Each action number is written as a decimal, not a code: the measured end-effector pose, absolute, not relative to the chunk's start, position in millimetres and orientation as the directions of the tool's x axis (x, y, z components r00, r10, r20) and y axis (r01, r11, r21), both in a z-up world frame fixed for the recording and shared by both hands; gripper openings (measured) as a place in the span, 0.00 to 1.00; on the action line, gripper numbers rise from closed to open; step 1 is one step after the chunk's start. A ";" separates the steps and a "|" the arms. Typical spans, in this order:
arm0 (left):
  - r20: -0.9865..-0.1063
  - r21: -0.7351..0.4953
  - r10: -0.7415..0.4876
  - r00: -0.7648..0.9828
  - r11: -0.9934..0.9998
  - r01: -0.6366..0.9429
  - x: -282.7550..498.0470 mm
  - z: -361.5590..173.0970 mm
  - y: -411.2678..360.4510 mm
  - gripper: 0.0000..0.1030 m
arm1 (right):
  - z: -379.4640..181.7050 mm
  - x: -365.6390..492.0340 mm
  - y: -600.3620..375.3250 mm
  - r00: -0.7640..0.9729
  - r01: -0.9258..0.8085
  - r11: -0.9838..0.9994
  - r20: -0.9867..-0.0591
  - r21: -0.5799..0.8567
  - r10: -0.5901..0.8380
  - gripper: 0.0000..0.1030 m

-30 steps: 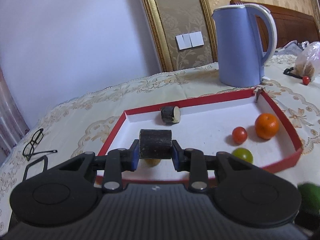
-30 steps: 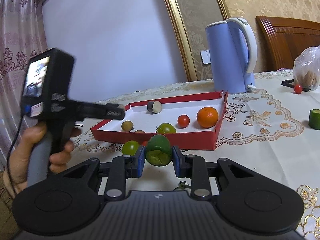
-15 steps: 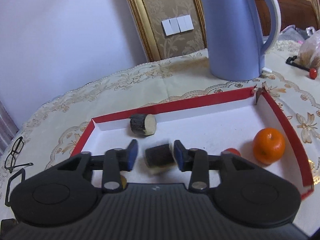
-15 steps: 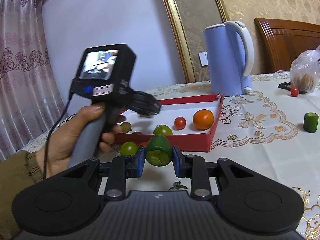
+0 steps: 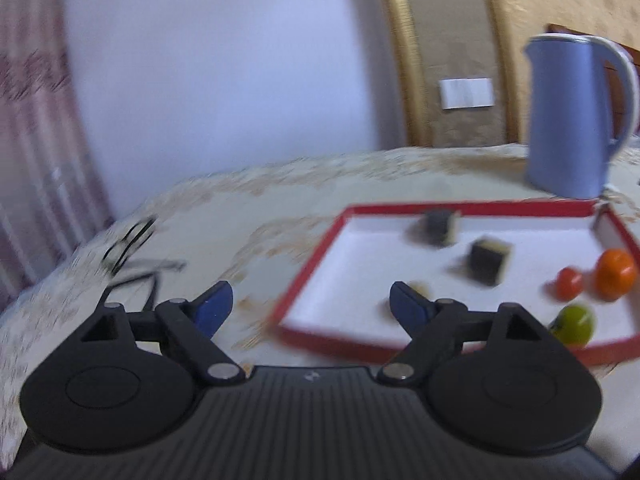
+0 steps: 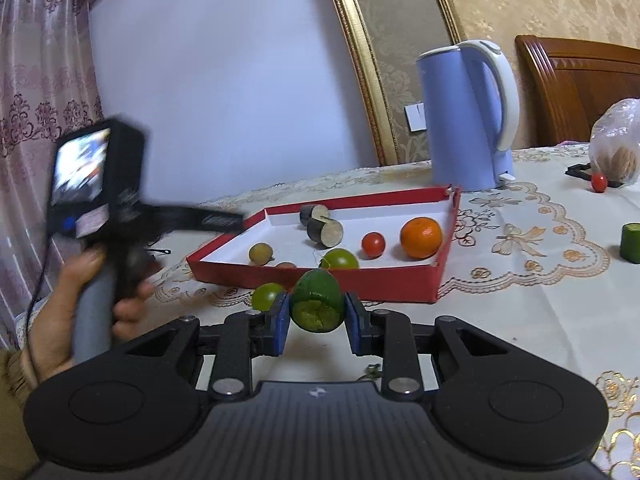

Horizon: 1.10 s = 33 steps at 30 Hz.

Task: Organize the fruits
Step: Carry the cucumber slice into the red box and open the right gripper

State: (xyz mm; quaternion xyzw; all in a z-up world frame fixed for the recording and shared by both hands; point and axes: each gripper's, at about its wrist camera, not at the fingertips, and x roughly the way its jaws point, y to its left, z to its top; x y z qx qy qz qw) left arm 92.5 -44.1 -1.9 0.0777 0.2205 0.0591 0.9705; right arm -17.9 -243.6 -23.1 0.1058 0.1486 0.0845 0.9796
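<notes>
On the cream embroidered tablecloth (image 6: pixel 520 300) we saw the shallow red cardboard tray with a white floor (image 6: pixel 372 280), lying at about twelve o'clock from our right gripper (image 6: pixel 316 316). That gripper's blue pads were clamped on a dark green, cracked-skinned fruit (image 6: pixel 316 300), held just above the cloth and short of the tray's near wall. A small green round fruit (image 6: pixel 267 295) sat on the cloth at ten o'clock of the held one, just outside the tray. Inside the tray lay an orange mandarin (image 6: pixel 421 232), a small red tomato (image 6: pixel 373 244), a green tomato (image 6: pixel 341 259), a small tan round fruit (image 6: pixel 260 253) and two dark-skinned, pale-cored cut stubs (image 6: pixel 325 233), one behind the other. Our left gripper (image 5: pixel 310 308) had its jaws spread wide with nothing between them; its view was blurred, and it showed the tray (image 5: pixel 312 272) at two o'clock. From the right wrist we saw the left gripper as a blurred black device gripped by our left hand (image 6: pixel 60 320) at nine o'clock, its tip near the tray's far left corner. A lilac-blue electric kettle (image 6: pixel 466 116) stood beyond the tray at one o'clock. Far off at three o'clock were a green cut cylinder (image 6: pixel 631 242), a stray red tomato (image 6: pixel 599 182) and a clear plastic bag (image 6: pixel 616 148). Black-framed spectacles (image 5: pixel 132 252) lay at ten o'clock in the left view.
</notes>
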 end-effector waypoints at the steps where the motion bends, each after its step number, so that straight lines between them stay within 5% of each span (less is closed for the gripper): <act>1: -0.427 0.159 0.147 0.892 0.984 -0.086 90.0 -5.0 -36.2 0.83 | -22.5 -17.2 -241.2 0.941 -0.136 0.963 -0.274 0.231 0.198 0.27; 7: -0.496 0.085 0.126 0.859 0.992 -0.097 94.5 -21.4 -7.0 0.83 | -15.1 -15.0 -227.3 0.945 -0.141 0.969 -0.265 0.203 0.193 0.27; 18: -0.480 0.054 0.080 0.874 0.997 -0.061 86.3 -22.2 -4.4 0.95 | 3.3 9.8 -221.5 0.955 -0.103 0.988 -0.267 0.113 0.131 0.27; 33: -0.503 0.036 0.072 0.861 0.997 -0.063 90.1 -23.9 -1.6 0.99 | 25.9 115.6 -231.5 0.937 -0.028 0.998 -0.347 0.062 0.048 0.27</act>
